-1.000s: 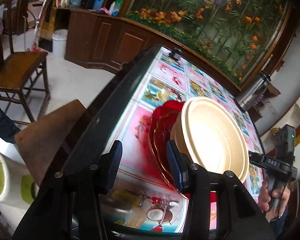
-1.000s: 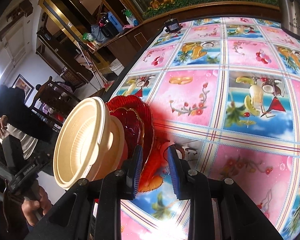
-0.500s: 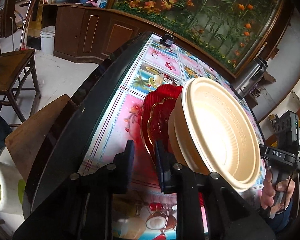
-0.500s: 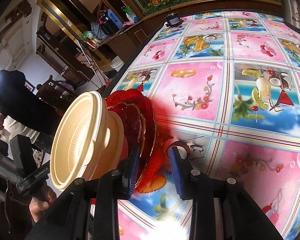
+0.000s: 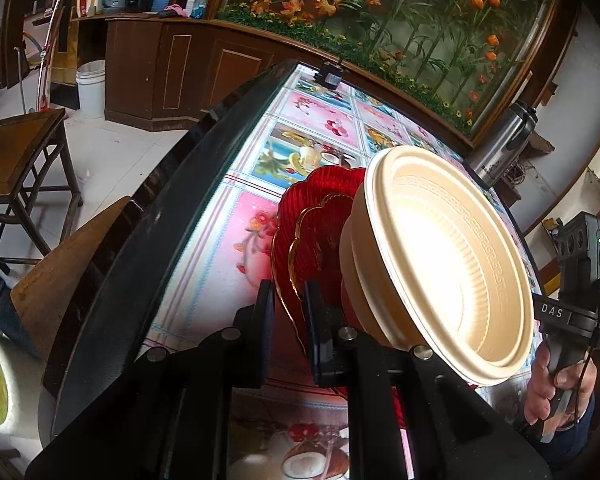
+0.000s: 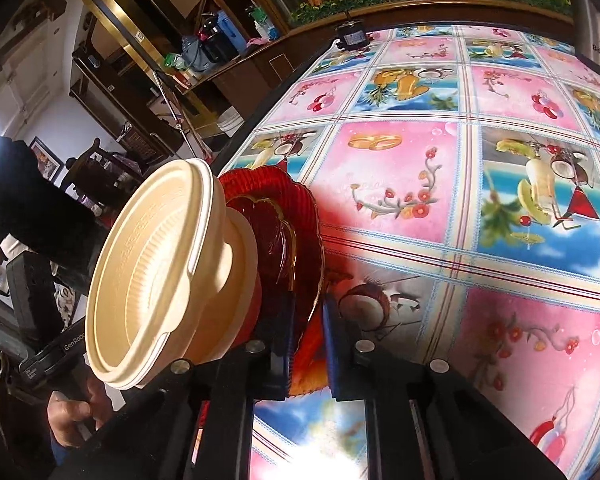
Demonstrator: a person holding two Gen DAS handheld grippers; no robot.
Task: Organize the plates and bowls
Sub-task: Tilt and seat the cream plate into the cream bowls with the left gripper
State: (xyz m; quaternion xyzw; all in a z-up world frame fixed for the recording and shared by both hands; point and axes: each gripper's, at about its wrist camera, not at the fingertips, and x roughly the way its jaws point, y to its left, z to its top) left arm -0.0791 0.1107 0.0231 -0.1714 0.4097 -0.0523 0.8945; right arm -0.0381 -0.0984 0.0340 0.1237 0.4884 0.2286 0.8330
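Both grippers clamp a stack of dishes from opposite sides above the fruit-print worktop [image 6: 440, 184]. The left gripper [image 5: 288, 332] has its jaws narrowed onto the rim of the large red plate [image 5: 300, 208]; the right gripper [image 6: 308, 340] pinches the same rim, apparently. Cream bowls [image 5: 452, 264] sit nested on top, the stack tilted.

Both wrist views look steeply down, close, from opposite sides, sharing the stacked dishes [image 5: 440, 264] [image 6: 168, 268].
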